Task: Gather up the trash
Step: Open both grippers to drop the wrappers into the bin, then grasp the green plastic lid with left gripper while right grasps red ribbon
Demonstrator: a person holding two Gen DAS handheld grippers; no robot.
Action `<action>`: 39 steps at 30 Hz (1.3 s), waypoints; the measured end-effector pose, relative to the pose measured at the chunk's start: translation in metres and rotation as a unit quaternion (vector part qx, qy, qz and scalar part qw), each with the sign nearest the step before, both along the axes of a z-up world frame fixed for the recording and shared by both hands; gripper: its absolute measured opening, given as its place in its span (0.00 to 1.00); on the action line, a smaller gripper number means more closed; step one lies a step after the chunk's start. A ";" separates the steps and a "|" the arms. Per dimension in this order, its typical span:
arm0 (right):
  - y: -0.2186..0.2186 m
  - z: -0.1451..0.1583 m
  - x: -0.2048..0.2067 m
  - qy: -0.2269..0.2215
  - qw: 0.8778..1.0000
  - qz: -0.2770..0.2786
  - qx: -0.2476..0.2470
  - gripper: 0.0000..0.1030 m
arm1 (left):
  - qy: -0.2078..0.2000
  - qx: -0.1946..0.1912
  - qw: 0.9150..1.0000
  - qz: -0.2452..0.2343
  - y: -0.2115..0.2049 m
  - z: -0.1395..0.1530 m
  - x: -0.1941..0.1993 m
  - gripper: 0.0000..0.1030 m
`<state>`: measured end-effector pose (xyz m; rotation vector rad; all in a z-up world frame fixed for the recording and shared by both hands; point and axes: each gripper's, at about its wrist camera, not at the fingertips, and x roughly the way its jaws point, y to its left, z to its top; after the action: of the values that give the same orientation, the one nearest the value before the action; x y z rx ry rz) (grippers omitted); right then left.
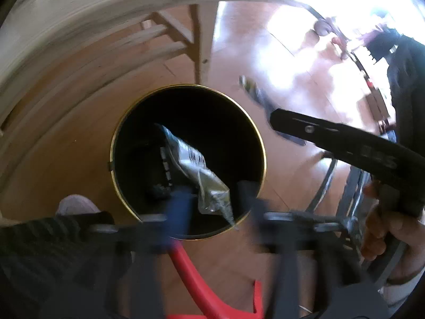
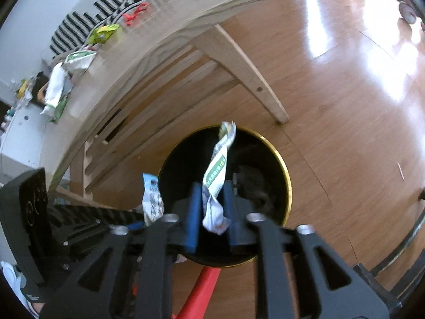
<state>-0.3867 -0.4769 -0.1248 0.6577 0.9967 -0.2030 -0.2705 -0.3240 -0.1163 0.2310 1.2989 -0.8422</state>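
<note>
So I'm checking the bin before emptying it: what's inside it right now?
The bin is mostly dark inside. A dim, dark lump lies near the bottom; I can't tell what it is. The wrappers held in both jaws hang over the opening and cover part of the inside.

Bin was black with glossy gold metal rim. Wrappers looked crinkly plastic film. Floor glossy wood laminate; table pale matt wood. Finger pads matt blue.

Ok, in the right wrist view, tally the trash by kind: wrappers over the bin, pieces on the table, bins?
Wrappers over the bin: 2 (white-green wrapper, blue-white wrapper)
Pieces on the table: 4 (red scrap, yellow-green packet, green-white packet, white packet)
Bins: 1
Total: 7
</note>
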 end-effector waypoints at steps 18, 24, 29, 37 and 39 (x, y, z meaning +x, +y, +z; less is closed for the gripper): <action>0.024 0.124 0.080 -0.129 0.976 0.041 -0.168 0.94 | -0.179 -0.077 0.967 0.163 0.133 0.157 0.094 0.94; 0.047 0.139 0.167 -0.130 0.969 0.073 -0.195 0.94 | -0.185 -0.023 0.936 0.300 0.245 0.161 0.180 0.94; 0.055 0.137 0.231 -0.113 0.965 0.088 -0.218 0.94 | -0.193 0.021 0.921 0.338 0.285 0.161 0.236 0.94; 0.061 0.115 0.321 -0.071 0.962 0.098 -0.244 0.94 | -0.177 0.043 0.921 0.345 0.305 0.142 0.301 0.94; 0.058 0.109 0.334 -0.066 0.963 0.097 -0.244 0.94 | -0.173 0.048 0.921 0.345 0.307 0.136 0.312 0.94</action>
<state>-0.0531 -0.4189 -0.0157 0.1200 0.8331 -0.2183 0.0416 -0.0167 0.0194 -0.0131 0.9796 -0.1220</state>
